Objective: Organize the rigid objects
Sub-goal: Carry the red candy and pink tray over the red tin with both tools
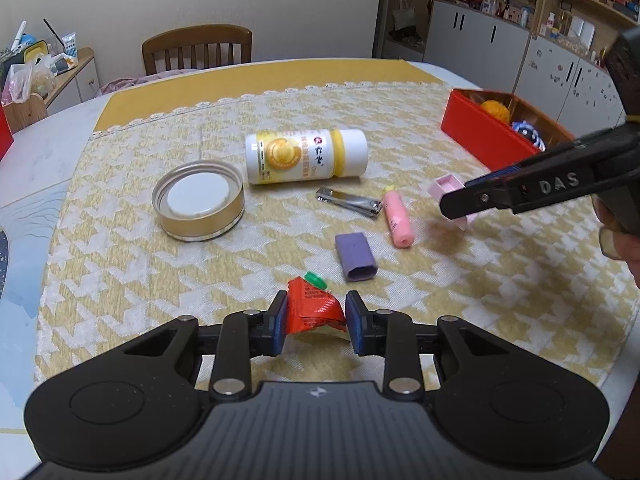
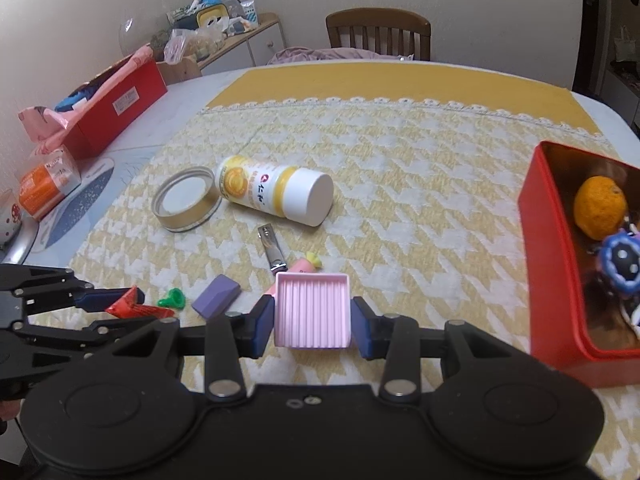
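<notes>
Left gripper (image 1: 316, 322): pads pinching red sachet (image 1: 316, 308) with green cap, low over yellow-white cloth (image 1: 400, 128).
Right gripper (image 2: 312, 320): pads clamped on both sides of pink ribbed tray (image 2: 311, 310), held above cloth.
Beyond, lying on cloth: purple block (image 1: 355, 257), pink tube (image 1: 395, 218), nail clipper (image 1: 348, 202), white-yellow bottle (image 1: 306, 156) on side, gold-rimmed lid (image 1: 199, 201).
Red box (image 2: 560, 280) at right; orange fruit (image 2: 600, 206) inside.

A brown wooden slat-backed chair (image 2: 378, 32) stands behind the table's far edge, with mauve cloth (image 2: 320, 55) on its seat. To the left a low wooden side cabinet (image 2: 248, 42) is piled with plastic bags and what may be stationery. Tall wooden shelving with grey cupboard doors (image 1: 480, 36) fills the right wall.
</notes>
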A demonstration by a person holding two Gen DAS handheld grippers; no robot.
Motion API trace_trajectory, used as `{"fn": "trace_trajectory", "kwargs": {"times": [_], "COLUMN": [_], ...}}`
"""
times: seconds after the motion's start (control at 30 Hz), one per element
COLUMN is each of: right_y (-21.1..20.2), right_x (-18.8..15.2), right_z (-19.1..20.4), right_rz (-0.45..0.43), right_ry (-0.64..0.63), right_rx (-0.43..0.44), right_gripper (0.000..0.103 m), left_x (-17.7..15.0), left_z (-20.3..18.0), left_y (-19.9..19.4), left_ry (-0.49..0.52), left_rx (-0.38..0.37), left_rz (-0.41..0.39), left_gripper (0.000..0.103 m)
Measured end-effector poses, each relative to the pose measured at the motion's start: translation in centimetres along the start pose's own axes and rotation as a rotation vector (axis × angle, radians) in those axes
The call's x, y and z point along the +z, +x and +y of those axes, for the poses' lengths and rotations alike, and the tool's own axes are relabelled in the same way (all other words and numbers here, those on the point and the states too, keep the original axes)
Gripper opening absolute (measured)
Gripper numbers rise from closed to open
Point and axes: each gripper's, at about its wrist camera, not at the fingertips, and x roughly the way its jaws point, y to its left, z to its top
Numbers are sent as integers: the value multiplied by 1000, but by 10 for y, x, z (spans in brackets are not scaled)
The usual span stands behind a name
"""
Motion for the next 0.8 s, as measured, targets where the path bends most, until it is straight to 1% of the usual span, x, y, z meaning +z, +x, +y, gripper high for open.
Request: {"fn": "trace_trajectory", "kwargs": {"times": [0.07, 0.2, 0.27, 0.4, 0.57, 0.8], "right_y": [-9, -24, -30, -44, -61, -87], "right_x": [0, -1, -3, -7, -6, -2], "right_z": [0, -3, -4, -8, -16, -33], "right_rz": [-10, -24, -33, -49, -62, -92], "right_ry": [2, 19, 20, 33, 47, 49], "right_rx": [-4, -6, -9, -11, -32, -74], "right_gripper": [40, 40, 40, 40, 40, 40], "left_x": [3, 5, 3, 4, 22, 55], "left_z": [-2, -8, -12, -14, -18, -38], "left_y": [-2, -2, -2, -8, -18, -30], "left_ry": [-5, 19, 31, 21, -7, -7], "left_rx": [-9, -26, -23, -29, -52, -101], "left_rz": [-4, 1, 5, -6, -26, -80], "left_gripper": [24, 22, 22, 21, 21, 21]}}
